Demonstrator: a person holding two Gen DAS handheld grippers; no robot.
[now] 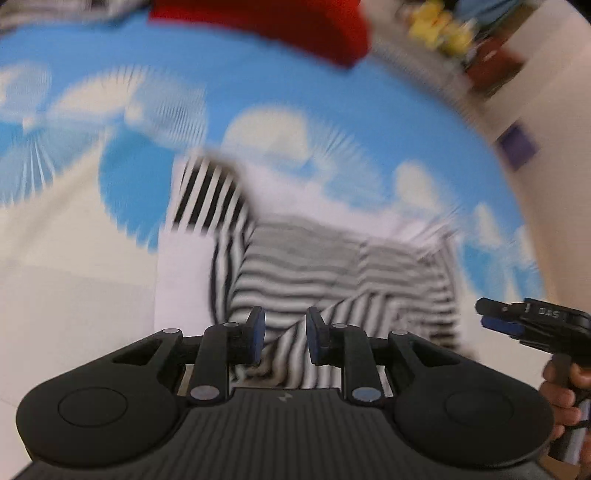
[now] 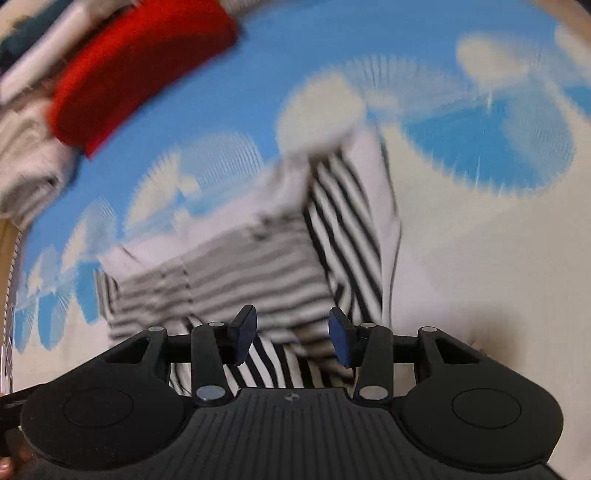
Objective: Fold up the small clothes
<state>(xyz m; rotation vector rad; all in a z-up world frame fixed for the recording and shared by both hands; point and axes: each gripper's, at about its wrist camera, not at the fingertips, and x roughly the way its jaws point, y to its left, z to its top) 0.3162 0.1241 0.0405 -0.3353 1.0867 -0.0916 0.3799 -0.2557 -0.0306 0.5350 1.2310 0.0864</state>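
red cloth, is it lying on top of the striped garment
No, the red cloth lies far back on the blue sheet, apart from the striped garment.

Ahead of my fingers spreads a blue sheet (image 1: 236,92) printed with white clouds; it lies under everything I can see in front of me. Beyond its far edge, past my left fingertips and off to the right, sits something yellow (image 1: 439,26), too blurred to name, with a reddish-brown box shape (image 1: 491,70) just beside it. Further right, a small purple square (image 1: 517,146) shows on a pale surface. At the left rim of my right-hand view stands a tan edge (image 2: 8,236), maybe cardboard.
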